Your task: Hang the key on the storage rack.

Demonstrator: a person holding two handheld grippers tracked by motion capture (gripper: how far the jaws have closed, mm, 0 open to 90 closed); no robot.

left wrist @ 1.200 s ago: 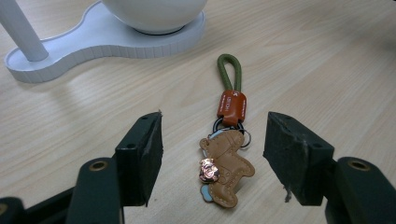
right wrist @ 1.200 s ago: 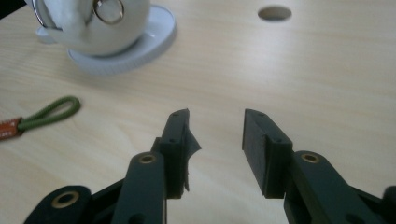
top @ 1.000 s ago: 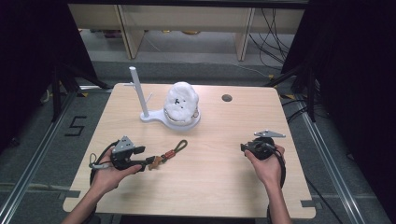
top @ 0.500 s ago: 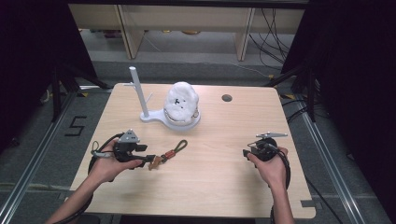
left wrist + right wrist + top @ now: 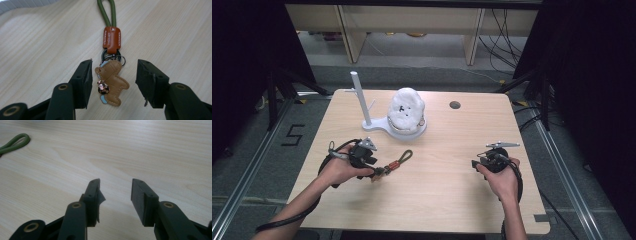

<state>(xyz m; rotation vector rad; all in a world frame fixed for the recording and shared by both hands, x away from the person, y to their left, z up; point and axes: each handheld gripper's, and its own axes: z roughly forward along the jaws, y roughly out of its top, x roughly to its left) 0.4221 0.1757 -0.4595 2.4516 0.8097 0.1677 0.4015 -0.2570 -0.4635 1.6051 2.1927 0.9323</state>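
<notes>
Bear charm (image 5: 111, 82) between open left gripper (image 5: 113, 77) jaws

table (image 5: 437, 200): stand with post (image 5: 362, 107) far left-centre | figure (image 5: 406, 111) on stand base, right of post | keychain (image 5: 393, 163) lies before stand, front-left

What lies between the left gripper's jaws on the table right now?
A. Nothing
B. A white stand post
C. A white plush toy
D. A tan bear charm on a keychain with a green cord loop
D: in the left gripper view the bear charm lies between the open jaws of the left gripper, below the green cord loop.
</notes>
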